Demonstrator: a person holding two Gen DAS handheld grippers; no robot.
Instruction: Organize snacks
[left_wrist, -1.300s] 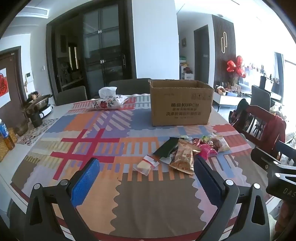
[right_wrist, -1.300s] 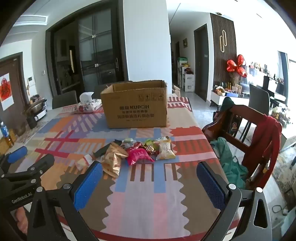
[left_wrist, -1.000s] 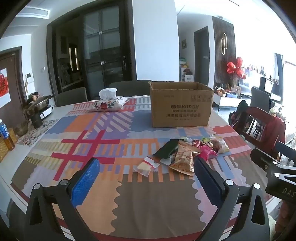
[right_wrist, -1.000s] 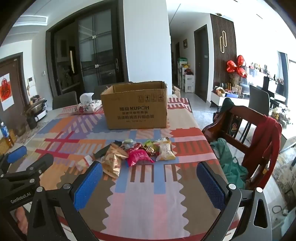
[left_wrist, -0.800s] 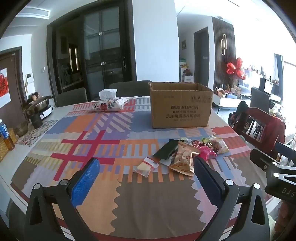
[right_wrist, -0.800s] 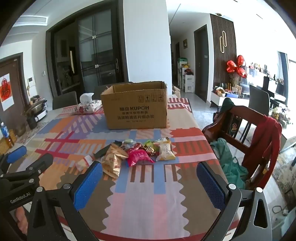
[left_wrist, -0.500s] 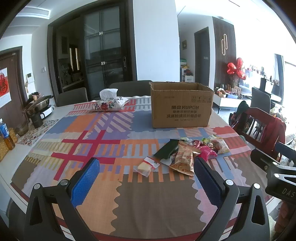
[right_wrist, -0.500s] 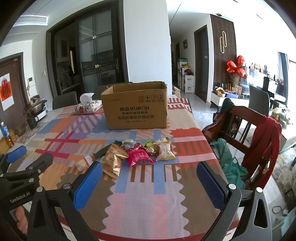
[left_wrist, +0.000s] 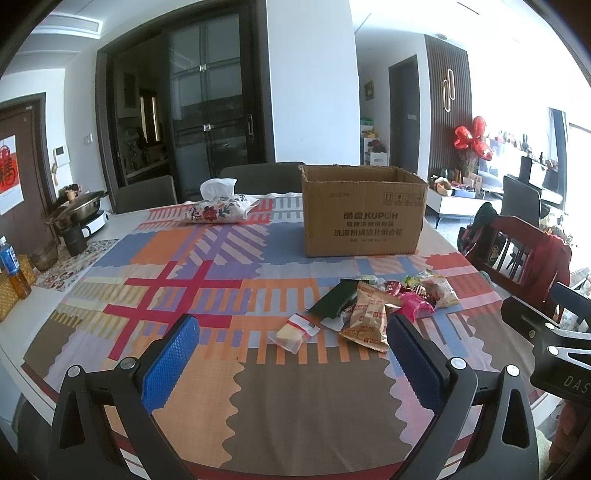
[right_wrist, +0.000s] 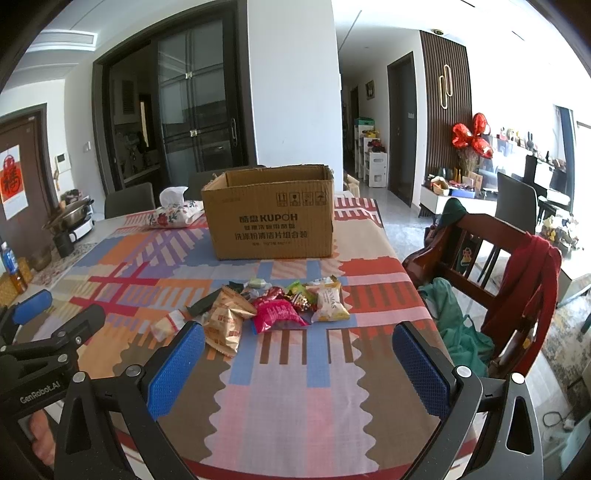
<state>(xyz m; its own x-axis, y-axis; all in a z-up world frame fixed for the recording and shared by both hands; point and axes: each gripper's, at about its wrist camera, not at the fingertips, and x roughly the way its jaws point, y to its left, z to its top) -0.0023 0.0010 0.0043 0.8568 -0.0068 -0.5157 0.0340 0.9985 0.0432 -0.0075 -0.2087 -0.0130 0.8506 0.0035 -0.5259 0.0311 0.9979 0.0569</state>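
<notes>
Nothing has moved: both claws, left claw (left_wrist: 291, 363) and right claw (right_wrist: 299, 363), hover wide open, empty. Take the tan packet (left_wrist: 367, 319) at one o'clock first, then the box (left_wrist: 364, 214).

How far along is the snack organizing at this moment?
Nothing looks done: the snack pile lies loose on the tablecloth in front of the open cardboard box, whose inside is hidden. Nothing in hand: the left gripper and right gripper are open and empty. All the sorting remains.
</notes>
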